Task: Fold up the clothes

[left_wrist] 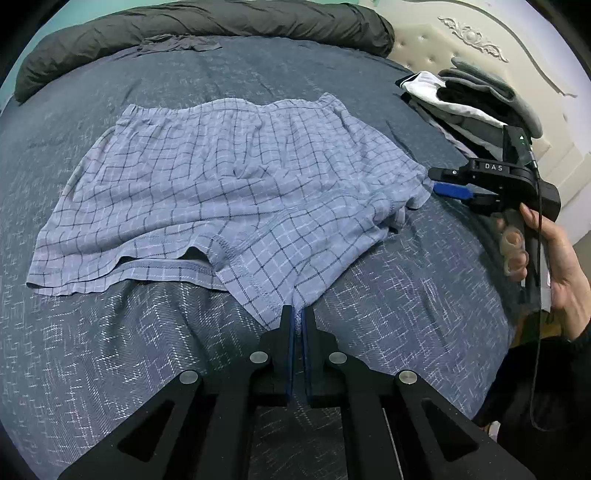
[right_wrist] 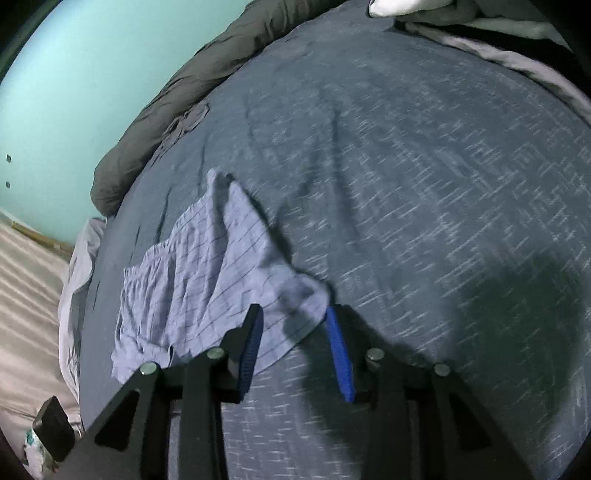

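Observation:
Light blue plaid shorts (left_wrist: 229, 184) lie spread on the dark blue bedspread (left_wrist: 110, 350), waistband away from me. My left gripper (left_wrist: 297, 314) is shut on the near hem of a leg, its blue pads pinching the cloth. My right gripper (left_wrist: 439, 181), held by a hand (left_wrist: 554, 258), sits at the right edge of the shorts. In the right wrist view the right gripper (right_wrist: 293, 323) stands open, low over the bed. A corner of the shorts (right_wrist: 207, 280) lies between its blue pads (right_wrist: 338, 343), and nothing is pinched. That view is blurred.
A dark grey duvet (left_wrist: 221, 22) is rolled along the far side of the bed. A small grey garment (left_wrist: 181, 44) lies in front of it. A pile of clothes (left_wrist: 476, 103) sits at the right by the cream headboard (left_wrist: 424, 48). A teal wall (right_wrist: 74, 74) stands beyond the bed.

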Motion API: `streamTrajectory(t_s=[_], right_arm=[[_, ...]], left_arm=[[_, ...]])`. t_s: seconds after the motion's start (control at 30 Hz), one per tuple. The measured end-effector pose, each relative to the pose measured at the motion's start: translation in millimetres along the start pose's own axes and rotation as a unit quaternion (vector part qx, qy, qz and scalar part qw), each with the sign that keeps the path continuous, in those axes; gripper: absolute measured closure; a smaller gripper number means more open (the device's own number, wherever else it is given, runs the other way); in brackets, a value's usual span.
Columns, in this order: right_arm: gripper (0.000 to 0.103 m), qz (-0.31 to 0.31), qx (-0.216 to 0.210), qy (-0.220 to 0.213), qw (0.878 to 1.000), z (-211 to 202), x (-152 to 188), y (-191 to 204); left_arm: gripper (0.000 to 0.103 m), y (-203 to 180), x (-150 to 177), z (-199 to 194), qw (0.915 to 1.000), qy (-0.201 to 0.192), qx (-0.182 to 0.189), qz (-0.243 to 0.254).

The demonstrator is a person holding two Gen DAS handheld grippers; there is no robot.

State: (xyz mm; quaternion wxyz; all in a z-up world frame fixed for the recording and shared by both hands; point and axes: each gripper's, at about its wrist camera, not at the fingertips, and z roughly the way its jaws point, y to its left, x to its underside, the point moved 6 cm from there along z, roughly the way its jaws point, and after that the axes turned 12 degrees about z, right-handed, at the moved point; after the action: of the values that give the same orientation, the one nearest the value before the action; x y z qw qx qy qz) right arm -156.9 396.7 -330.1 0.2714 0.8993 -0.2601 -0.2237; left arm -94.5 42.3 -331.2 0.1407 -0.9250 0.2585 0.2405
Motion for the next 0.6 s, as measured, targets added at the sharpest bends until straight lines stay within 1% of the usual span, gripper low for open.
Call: streamTrajectory(t_s=[0.1, 0.2, 0.27, 0.3, 0.37, 0.47, 0.6], right_arm=[[0.067, -0.016, 0.006, -0.003, 1.0, 0, -1, 1], [0.067, -0.004, -0.008, 0.002, 1.0, 3, -1, -1], [0.078, 0.004, -0.017, 0.005, 1.0, 5, -1, -2], [0.08, 0.008, -0.022, 0.007, 1.0, 5, -1, -3], [0.094, 0.016, -0.031, 0.011, 0.999, 7, -1, -4], [0.101, 0.028, -0.044, 0.016, 0.999, 9, -1, -6], [0.101, 0.03, -0.053, 0.003, 0.998, 1, -4, -5]], left_arm=[[0.099, 1, -1, 2, 1.0, 0.002, 0.0, 0.001], [0.099, 1, -1, 4, 1.0, 0.003, 0.001, 0.002], [0.099, 1, -1, 5, 1.0, 0.004, 0.001, 0.002], [0.099, 0, -1, 5, 1.0, 0.004, 0.002, 0.003], [0.099, 1, 0, 4, 1.0, 0.005, 0.003, 0.003], [0.099, 2, 0, 4, 1.0, 0.004, 0.003, 0.001], [0.099, 4, 0, 2, 1.0, 0.003, 0.004, 0.0]])
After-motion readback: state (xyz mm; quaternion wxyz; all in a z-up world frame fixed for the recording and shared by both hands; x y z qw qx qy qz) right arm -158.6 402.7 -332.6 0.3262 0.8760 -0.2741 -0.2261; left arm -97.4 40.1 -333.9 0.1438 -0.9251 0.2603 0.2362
